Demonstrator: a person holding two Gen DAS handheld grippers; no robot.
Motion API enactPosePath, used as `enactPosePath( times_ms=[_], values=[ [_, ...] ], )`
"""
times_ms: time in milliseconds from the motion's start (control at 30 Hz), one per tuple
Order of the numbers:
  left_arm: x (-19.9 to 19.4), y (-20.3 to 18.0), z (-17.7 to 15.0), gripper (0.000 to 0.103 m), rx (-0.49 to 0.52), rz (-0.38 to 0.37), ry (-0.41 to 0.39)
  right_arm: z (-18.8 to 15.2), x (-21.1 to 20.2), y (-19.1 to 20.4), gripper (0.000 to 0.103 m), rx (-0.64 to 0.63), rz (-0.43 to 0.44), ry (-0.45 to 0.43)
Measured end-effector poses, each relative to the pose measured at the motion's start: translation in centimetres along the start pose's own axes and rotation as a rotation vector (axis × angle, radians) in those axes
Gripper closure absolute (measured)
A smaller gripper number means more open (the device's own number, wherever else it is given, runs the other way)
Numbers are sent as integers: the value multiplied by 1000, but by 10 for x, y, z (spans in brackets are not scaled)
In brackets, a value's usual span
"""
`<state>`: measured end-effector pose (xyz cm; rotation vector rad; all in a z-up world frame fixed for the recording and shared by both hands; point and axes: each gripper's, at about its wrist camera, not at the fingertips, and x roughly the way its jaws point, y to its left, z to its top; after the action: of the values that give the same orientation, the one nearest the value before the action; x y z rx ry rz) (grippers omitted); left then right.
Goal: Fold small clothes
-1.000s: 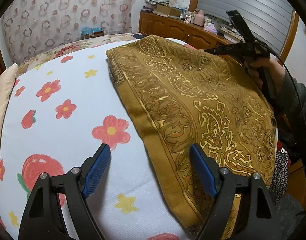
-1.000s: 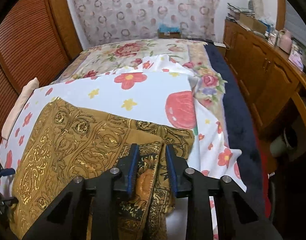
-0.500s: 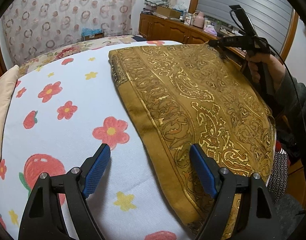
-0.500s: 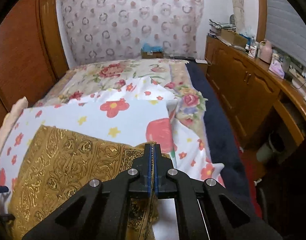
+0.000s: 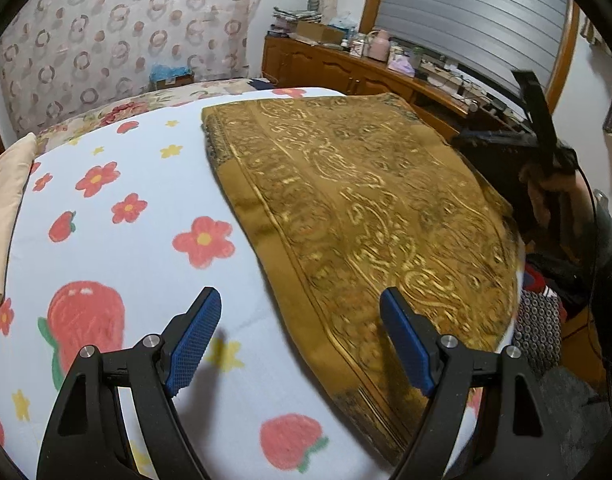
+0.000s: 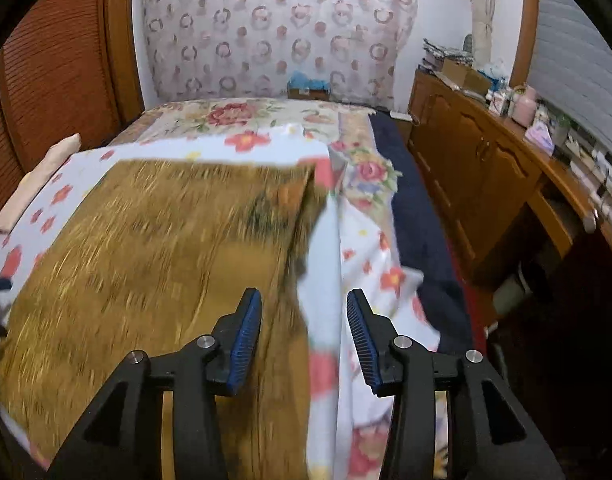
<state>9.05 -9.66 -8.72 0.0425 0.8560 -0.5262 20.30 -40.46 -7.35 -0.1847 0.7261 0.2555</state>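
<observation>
A mustard-gold patterned cloth (image 5: 366,208) lies folded flat on the white flowered bedsheet (image 5: 117,248). It also shows in the right wrist view (image 6: 153,260), blurred by motion. My left gripper (image 5: 301,340) is open and empty, hovering over the cloth's near left edge. My right gripper (image 6: 303,332) is open and empty above the cloth's right edge. The right gripper also appears in the left wrist view (image 5: 534,136), held in a hand beyond the cloth's far right side.
A beige pillow (image 5: 5,216) lies at the bed's left edge. A wooden sideboard (image 6: 486,176) with clutter runs along the right wall. A dark blue blanket (image 6: 418,216) lies on the bed's right side. A floral quilt (image 6: 241,116) covers the head end.
My right gripper, shut on the cloth's corner half a second ago, has opened and let it go. The cloth has dropped flat. My left gripper stayed open in place.
</observation>
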Motion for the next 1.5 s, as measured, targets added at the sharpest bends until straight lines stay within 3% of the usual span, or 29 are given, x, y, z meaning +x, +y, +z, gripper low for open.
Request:
enactPosePath(
  times_ms=[133,333,433,733,833,967,1067,1133,1167,1300,1367,1500],
  values=[
    [-1,-7,-5,22,17,-13,2,-28,-31,1,52,42,43,7],
    [3,-10,-10,39,17,-31,26,-55,-59,19,48,43,70,46],
    [4,-11,-12,40,14,-32,39,-65,-62,26,48,36,65,81],
    [2,-14,-20,43,2,-63,58,-64,-64,36,48,-12,55,172],
    [2,-16,-21,45,3,-70,58,-68,-64,39,48,14,97,192],
    [3,-21,-22,68,5,-99,64,-64,-62,49,48,9,172,162],
    [4,-23,-22,74,7,-109,68,-59,-58,54,48,-22,155,151],
    [4,-22,-23,81,-2,-128,72,-60,-58,56,52,-27,149,139],
    [5,-23,-23,91,-7,-146,78,-60,-59,57,58,-40,138,131],
    [1,-29,-20,96,18,-155,60,-67,-66,62,87,-42,154,107],
    [-7,-29,-15,96,10,-163,28,-67,-68,59,93,-34,184,99],
    [-20,-29,-1,96,-13,-183,-18,-65,-77,49,95,-21,226,43]
  ],
)
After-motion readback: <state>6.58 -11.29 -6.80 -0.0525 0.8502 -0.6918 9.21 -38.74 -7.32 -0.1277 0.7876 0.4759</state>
